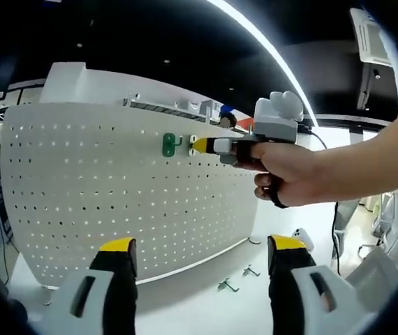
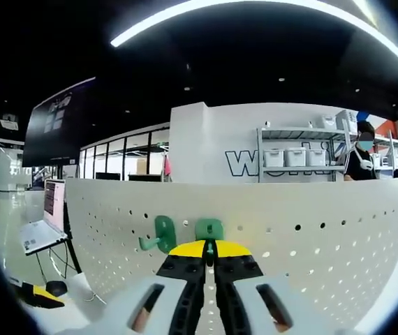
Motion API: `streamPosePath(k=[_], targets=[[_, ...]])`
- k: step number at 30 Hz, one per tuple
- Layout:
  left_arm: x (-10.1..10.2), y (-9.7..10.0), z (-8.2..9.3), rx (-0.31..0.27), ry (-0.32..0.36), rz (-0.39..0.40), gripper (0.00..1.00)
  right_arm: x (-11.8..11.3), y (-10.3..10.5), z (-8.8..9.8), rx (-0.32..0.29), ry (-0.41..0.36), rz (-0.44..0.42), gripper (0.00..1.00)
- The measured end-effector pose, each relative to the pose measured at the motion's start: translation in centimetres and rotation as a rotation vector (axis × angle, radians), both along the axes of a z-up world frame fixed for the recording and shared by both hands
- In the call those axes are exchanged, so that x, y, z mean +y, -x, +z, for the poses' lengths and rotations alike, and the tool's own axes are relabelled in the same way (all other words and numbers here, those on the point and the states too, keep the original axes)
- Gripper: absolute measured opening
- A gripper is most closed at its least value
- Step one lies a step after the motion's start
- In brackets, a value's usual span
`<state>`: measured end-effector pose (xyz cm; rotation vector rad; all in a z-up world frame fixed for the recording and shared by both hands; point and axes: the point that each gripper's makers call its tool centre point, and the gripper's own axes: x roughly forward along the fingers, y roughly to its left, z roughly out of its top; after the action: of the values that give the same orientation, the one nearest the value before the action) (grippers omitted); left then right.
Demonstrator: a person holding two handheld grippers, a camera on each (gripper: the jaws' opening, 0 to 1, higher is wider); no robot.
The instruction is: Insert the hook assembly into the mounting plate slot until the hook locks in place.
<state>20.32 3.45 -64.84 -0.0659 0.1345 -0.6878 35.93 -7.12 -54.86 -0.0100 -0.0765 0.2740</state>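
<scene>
while the right gripper (image 2: 209, 252), pinched on a green hook (image 2: 209, 229), meets the pegboard (image 2: 311, 230), a tilt could miss the holes. left gripper (image 1: 202, 255) hangs spread, idle.

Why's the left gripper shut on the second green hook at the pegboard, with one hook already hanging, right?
Wrong gripper. The right gripper is shut on the second green hook at the pegboard, beside the hanging hook, per the right gripper view. The left gripper has its jaws apart, holding nothing.

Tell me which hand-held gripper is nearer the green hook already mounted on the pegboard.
Right. The right hand-held gripper has its tips at the pegboard, just beside the mounted green hook. The left hand-held gripper is open, well back from the board.
</scene>
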Motion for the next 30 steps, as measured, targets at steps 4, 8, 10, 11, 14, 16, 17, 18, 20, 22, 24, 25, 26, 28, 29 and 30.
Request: streamPosePath(k=[4,8,10,11,14,16,17,18,20,22,24,25,26,28,29,30], targets=[[0.1,0.1,-0.2,0.004,-0.002,0.000,0.78,0.1,-0.1,0.0,0.007,-0.021,-0.008,0.01],[0.3,0.3,-0.6,0.017,0.005,0.006,0.78,0.2,-0.1,-0.2,0.014,-0.018,-0.033,0.01],[0.3,0.4,-0.7,0.019,0.005,0.006,0.78,0.2,-0.1,-0.2,0.019,-0.025,-0.051,0.01],[0.3,0.4,-0.7,0.020,0.005,0.005,0.78,0.2,-0.1,-0.2,0.018,-0.013,-0.063,0.01],[0.4,0.6,-0.7,0.021,0.004,0.003,0.77,0.2,-0.2,-0.3,0.018,-0.024,-0.104,0.01],[0.4,0.6,-0.7,0.023,0.005,0.002,0.77,0.2,-0.3,-0.3,0.009,-0.031,-0.120,0.01],[0.4,0.7,-0.7,0.020,0.002,0.003,0.78,0.2,-0.4,-0.4,0.007,-0.029,-0.132,0.01],[0.4,0.8,-0.6,0.017,-0.001,0.001,0.78,0.2,-0.4,-0.4,0.009,-0.025,-0.149,0.01],[0.5,0.9,-0.6,0.017,-0.003,-0.004,0.77,0.3,-0.5,-0.5,0.014,-0.032,-0.181,0.02],[0.6,0.9,-0.6,0.018,-0.003,-0.005,0.77,0.2,-0.5,-0.6,0.010,-0.038,-0.188,0.02],[0.7,0.9,-0.7,0.020,-0.002,-0.005,0.77,0.2,-0.5,-0.7,0.009,-0.021,-0.192,0.02],[0.8,0.9,-0.7,0.020,0.003,-0.003,0.77,0.1,-0.5,-0.6,0.006,-0.026,-0.191,0.02],[0.9,0.9,-0.7,0.020,0.008,-0.002,0.77,0.0,-0.5,-0.6,0.007,-0.031,-0.190,0.02],[0.9,0.9,-0.8,0.024,0.013,0.001,0.77,0.0,-0.5,-0.6,0.009,-0.021,-0.191,0.02],[0.9,0.9,-0.9,0.028,0.015,0.001,0.77,0.1,-0.5,-0.6,0.009,-0.018,-0.190,0.02],[0.9,0.9,-1.0,0.029,0.014,0.000,0.76,0.0,-0.5,-0.6,0.009,-0.019,-0.189,0.02]])
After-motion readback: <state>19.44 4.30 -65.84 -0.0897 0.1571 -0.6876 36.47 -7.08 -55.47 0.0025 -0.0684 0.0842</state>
